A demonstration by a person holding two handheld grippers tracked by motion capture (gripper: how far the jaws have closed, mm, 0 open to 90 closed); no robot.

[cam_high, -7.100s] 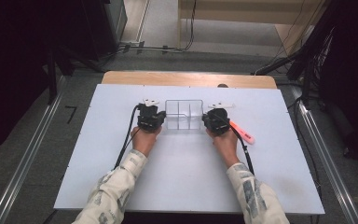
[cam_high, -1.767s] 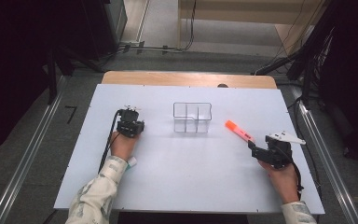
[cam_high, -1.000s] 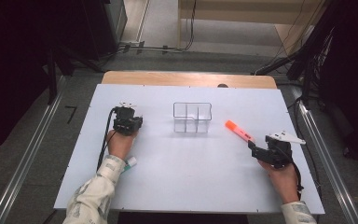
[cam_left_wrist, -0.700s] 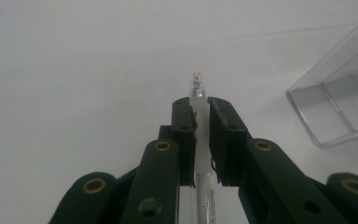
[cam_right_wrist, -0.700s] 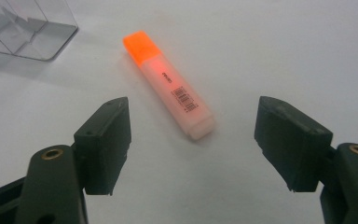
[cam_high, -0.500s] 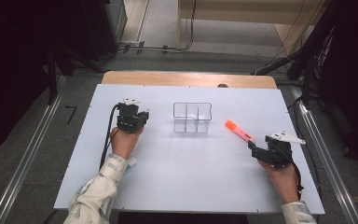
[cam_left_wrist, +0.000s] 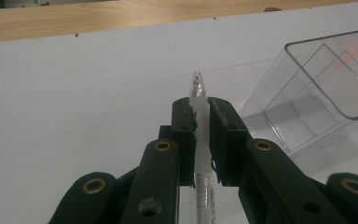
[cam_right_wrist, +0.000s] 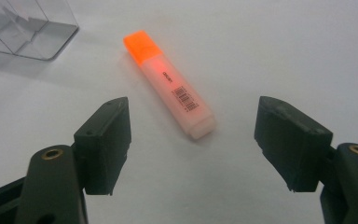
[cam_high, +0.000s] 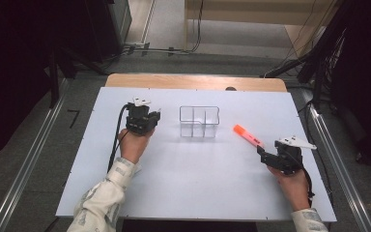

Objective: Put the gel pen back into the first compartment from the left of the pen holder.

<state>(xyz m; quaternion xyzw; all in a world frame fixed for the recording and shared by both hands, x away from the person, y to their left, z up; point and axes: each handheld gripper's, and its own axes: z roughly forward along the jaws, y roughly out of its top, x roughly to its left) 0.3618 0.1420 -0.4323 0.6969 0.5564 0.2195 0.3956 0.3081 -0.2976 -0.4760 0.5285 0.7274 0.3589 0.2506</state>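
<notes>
Pen [cam_left_wrist: 199, 100], clear-bodied with a pale tip, sits clamped between the pads of the left tongs [cam_left_wrist: 200, 109] in the left gripper view, its point poking out past them toward the white bench [cam_left_wrist: 74, 93]. Just to its right there stands a clear divided box [cam_left_wrist: 317, 107], with an orange glint showing through its walls. Beyond the bench runs a wooden edge [cam_left_wrist: 121, 18].

From the high view the pen is too small to make out; the left tongs [cam_high: 152, 118] are above the bench left of the clear box [cam_high: 199, 121], and the right tongs [cam_high: 265, 155] sit near the bench's right side, close to an orange highlighter [cam_high: 247, 136].

Seen in the right gripper view, the right tongs [cam_right_wrist: 193, 140] gape wide and hold nothing; the highlighter [cam_right_wrist: 170, 84] lies flat just ahead between them, barcode up, orange cap toward the box corner [cam_right_wrist: 28, 28].
</notes>
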